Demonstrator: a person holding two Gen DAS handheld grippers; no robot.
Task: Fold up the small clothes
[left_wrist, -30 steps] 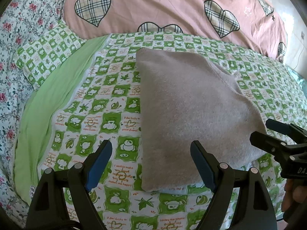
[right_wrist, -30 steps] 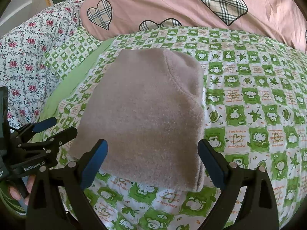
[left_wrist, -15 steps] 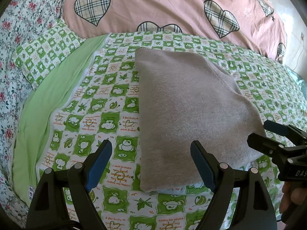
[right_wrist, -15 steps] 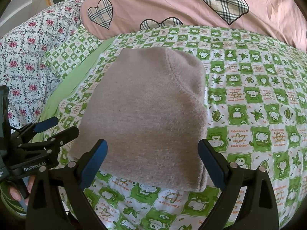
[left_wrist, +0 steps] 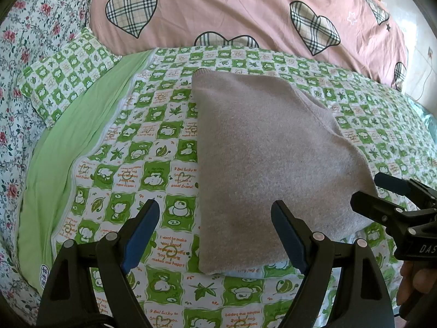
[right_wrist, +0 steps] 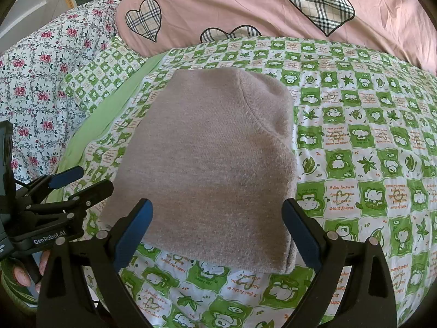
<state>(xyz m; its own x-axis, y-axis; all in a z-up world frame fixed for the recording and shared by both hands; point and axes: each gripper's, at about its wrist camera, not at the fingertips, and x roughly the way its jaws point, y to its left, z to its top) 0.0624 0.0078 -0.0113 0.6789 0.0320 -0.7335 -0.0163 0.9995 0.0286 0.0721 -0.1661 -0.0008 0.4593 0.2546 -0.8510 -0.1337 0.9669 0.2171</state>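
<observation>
Sweater (left_wrist: 273, 158) lies folded on the checked bedspread (left_wrist: 164, 164); left gripper (left_wrist: 215, 232) and right gripper (right_wrist: 218, 229) gape wide, empty, touching nothing.

Open bedspread (right_wrist: 355, 150) right of folded sweater (right_wrist: 213, 158); pink duvet (right_wrist: 245, 8) blocks far side.

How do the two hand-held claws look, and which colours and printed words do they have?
Both are black plastic frames with silver rivets and blue pads inside the fingers. The left claw shows white lettering "GenRobot.AI" on its body in the right wrist view. The right claw shows white letters "DAS", cut by the frame edge, in the left wrist view.
</observation>
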